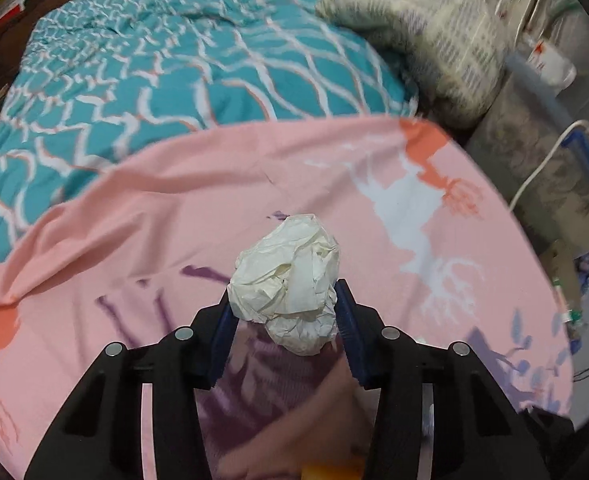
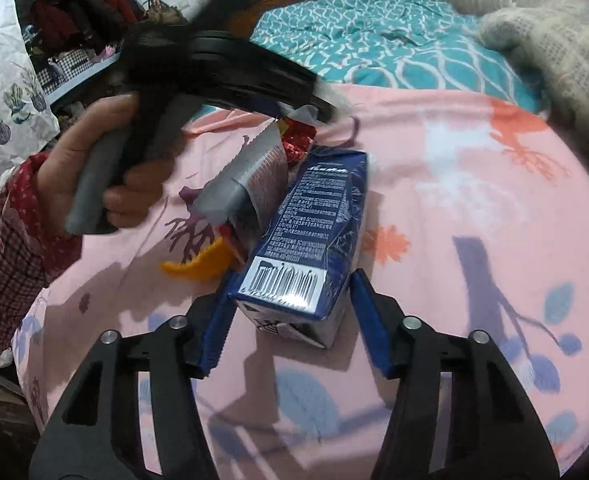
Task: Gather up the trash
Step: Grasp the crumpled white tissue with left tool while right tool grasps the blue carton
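Observation:
My left gripper [image 1: 284,312] is shut on a crumpled white paper ball [image 1: 288,280] and holds it above the pink bedsheet [image 1: 134,208]. My right gripper [image 2: 288,316] has its blue pads on both sides of a dark blue carton [image 2: 310,236] that lies on the pink sheet [image 2: 454,184]; it grips the barcode end. Beyond the carton lie a silver foil wrapper [image 2: 246,176], a red wrapper [image 2: 298,140] and an orange scrap [image 2: 198,264]. The left gripper's black body [image 2: 222,68] and the hand holding it show at upper left in the right wrist view, blurred.
A teal patterned quilt [image 1: 154,64] covers the far part of the bed. A grey woolly blanket [image 1: 426,36] lies at the far right. The bed's right edge drops to a cluttered floor with a white cable [image 1: 542,168]. Clothes [image 2: 78,20] are piled left of the bed.

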The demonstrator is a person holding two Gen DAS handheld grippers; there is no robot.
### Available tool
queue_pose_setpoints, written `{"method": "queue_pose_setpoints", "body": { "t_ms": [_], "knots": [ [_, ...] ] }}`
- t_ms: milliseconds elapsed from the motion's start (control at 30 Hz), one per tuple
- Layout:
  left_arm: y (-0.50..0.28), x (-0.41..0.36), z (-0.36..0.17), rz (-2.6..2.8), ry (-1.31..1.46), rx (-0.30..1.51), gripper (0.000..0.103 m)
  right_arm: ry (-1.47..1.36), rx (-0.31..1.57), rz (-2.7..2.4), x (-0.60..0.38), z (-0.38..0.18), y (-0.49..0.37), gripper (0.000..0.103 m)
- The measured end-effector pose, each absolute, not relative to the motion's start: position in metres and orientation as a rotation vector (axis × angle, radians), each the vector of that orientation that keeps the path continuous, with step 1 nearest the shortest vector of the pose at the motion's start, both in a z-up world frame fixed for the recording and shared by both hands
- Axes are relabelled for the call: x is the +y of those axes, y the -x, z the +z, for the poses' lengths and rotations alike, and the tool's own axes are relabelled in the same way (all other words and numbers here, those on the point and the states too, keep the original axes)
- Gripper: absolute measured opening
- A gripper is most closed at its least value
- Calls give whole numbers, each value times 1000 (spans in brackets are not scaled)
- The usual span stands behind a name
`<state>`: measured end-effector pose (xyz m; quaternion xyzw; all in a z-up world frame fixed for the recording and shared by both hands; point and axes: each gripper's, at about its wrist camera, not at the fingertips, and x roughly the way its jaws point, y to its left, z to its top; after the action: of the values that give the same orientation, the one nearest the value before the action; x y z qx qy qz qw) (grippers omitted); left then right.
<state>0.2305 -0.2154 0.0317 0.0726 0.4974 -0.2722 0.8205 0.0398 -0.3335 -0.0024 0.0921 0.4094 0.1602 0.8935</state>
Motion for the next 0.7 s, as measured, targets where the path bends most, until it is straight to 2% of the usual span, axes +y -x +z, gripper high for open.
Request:
{"method": "queue_pose_setpoints", "body": {
  "t_ms": [200, 400, 700],
  "knots": [
    [-172, -175, 72, -652, -67, 969, 45, -172, 834, 255, -356, -1, 13, 55],
    [-86, -173, 92, -799, -77, 905, 46, -150, 822, 159, -375, -1, 75, 54],
    [22, -237, 64, -1011, -216, 907, 47, -220, 790, -35, -414, -2, 168, 53]
  ]
}}
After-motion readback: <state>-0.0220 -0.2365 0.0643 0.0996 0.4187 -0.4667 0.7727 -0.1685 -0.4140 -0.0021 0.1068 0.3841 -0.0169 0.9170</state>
